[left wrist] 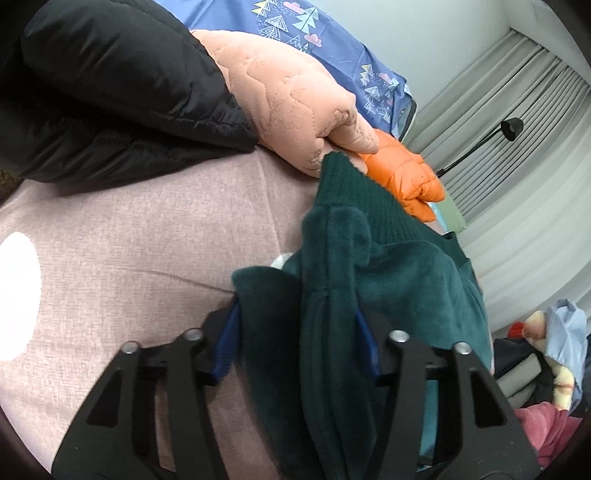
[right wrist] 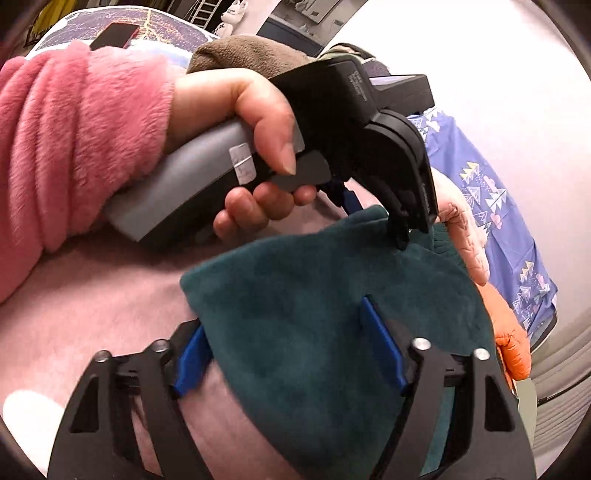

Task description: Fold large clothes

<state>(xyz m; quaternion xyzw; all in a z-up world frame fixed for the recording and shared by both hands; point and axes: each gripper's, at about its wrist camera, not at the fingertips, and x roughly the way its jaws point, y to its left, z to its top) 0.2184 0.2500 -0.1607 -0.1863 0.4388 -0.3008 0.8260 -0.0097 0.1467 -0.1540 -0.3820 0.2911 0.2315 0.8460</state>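
A dark green fleece garment (left wrist: pixel 369 266) with a ribbed knit edge (left wrist: pixel 354 184) lies bunched on the pink bed sheet (left wrist: pixel 147 229). My left gripper (left wrist: pixel 297 317) is shut on a thick fold of it, and the fleece fills the gap between the blue pads (left wrist: pixel 227 347). In the right wrist view the left gripper (right wrist: pixel 402 236), held by a hand (right wrist: pixel 240 110) in a pink fuzzy sleeve (right wrist: pixel 74 140), bites the garment's (right wrist: pixel 314 295) far edge. My right gripper (right wrist: pixel 284 332) straddles the near part of the fleece, jaws apart, and the inner face of one pad (right wrist: pixel 384 347) is bare.
A black puffer jacket (left wrist: pixel 110 92), a peach quilted garment (left wrist: pixel 295 99) and an orange puffer (left wrist: pixel 406 173) are piled at the far side of the bed. Blue patterned fabric (left wrist: pixel 314 33) lies behind them. Curtains (left wrist: pixel 517 129) and a black lamp (left wrist: pixel 511 127) stand at the right.
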